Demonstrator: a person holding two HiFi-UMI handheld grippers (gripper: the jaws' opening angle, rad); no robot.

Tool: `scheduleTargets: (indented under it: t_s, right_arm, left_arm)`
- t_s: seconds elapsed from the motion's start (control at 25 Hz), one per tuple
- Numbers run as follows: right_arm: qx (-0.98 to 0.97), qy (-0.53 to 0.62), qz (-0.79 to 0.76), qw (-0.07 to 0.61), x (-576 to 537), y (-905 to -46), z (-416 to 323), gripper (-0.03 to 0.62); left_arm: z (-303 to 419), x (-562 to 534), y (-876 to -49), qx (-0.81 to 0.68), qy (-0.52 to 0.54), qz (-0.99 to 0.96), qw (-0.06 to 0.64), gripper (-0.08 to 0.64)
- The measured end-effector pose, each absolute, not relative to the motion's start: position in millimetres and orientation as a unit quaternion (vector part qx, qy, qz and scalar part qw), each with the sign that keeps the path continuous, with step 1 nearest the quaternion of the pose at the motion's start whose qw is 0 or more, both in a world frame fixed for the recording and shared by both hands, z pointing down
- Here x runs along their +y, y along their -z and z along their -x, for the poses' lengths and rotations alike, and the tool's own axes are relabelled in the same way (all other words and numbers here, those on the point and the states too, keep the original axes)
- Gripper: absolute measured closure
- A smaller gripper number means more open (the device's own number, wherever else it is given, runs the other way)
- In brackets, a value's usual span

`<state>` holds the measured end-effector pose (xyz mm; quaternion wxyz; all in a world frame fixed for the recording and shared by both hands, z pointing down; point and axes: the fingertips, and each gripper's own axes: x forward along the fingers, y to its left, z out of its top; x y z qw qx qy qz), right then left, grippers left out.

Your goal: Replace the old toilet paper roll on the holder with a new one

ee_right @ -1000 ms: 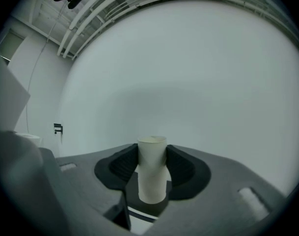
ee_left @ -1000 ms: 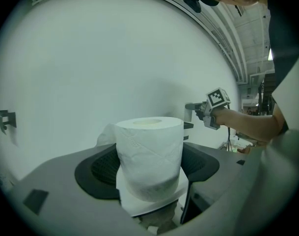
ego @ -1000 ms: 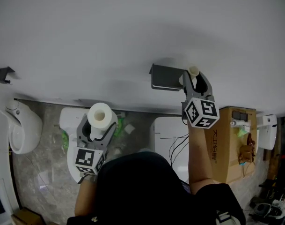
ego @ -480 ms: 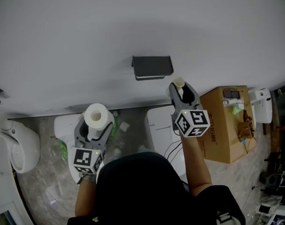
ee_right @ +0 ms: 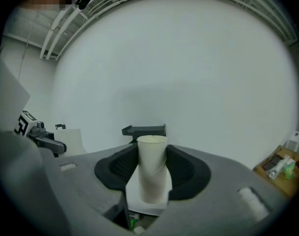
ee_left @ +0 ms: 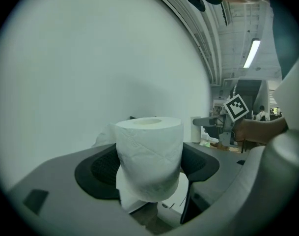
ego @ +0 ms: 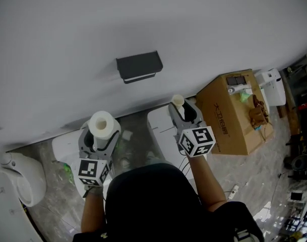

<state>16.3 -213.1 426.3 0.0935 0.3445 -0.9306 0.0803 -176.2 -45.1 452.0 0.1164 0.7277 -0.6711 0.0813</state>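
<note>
My left gripper (ego: 102,135) is shut on a full white toilet paper roll (ego: 103,124), held upright; the roll (ee_left: 149,156) fills the space between its pads in the left gripper view. My right gripper (ego: 184,110) is shut on an empty cream cardboard tube (ego: 178,101), also upright, and the tube (ee_right: 152,166) stands between the black pads in the right gripper view. The dark grey holder (ego: 138,66) is fixed to the white wall, above and between both grippers, with nothing on it. The holder (ee_right: 144,130) shows just beyond the tube in the right gripper view.
A brown cardboard box (ego: 235,112) with small items on top stands at the right. A white toilet (ego: 19,178) is at the lower left and white units (ego: 162,122) sit on the marble floor below the wall. The person's head fills the bottom centre.
The right gripper has drawn the cardboard tube down and away from the holder, which now stands bare. The view has swung right. The left gripper keeps its hold on the new roll.
</note>
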Motion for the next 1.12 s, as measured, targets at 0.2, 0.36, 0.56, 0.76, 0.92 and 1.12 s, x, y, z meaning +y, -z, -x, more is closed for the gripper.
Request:
scheduleTargets:
  t_s: [0.2, 0.36, 0.56, 0.76, 0.92, 1.12]
  right_arm:
    - [-0.927, -0.084, -0.356, 0.087, -205.8, -427.1, -36.6, 0.414]
    - [-0.922, -0.086, -0.367, 0.087, -202.7, -429.0, -50.4, 0.413]
    - [-0.916, -0.098, -0.379, 0.094, -201.2, -438.6, -64.9, 0.413]
    - [-0.911, -0.106, -0.388, 0.096, -200.3, -443.6, -76.8, 0.413]
    - [-0.905, -0.108, -0.401, 0.092, -204.5, -442.8, -87.5, 0.413]
    - [-0.898, -0.105, -0.418, 0.085, -215.5, -437.7, -99.7, 0.413]
  left_arm:
    - [158.1, -62.8, -452.8, -0.648, -0.084, -0.748, 0.116, 0.184]
    - [145.5, -74.4, -454.6, -0.631, -0.085, -0.761, 0.12, 0.184]
    - [130.8, -89.6, -455.0, -0.613, -0.09, -0.776, 0.12, 0.184]
    - [123.6, -110.0, -447.0, -0.598, -0.089, -0.789, 0.108, 0.184]
    - [119.7, -134.8, -431.5, -0.588, -0.088, -0.799, 0.089, 0.184]
    - [119.7, -172.6, -410.2, -0.576, -0.091, -0.81, 0.064, 0.184]
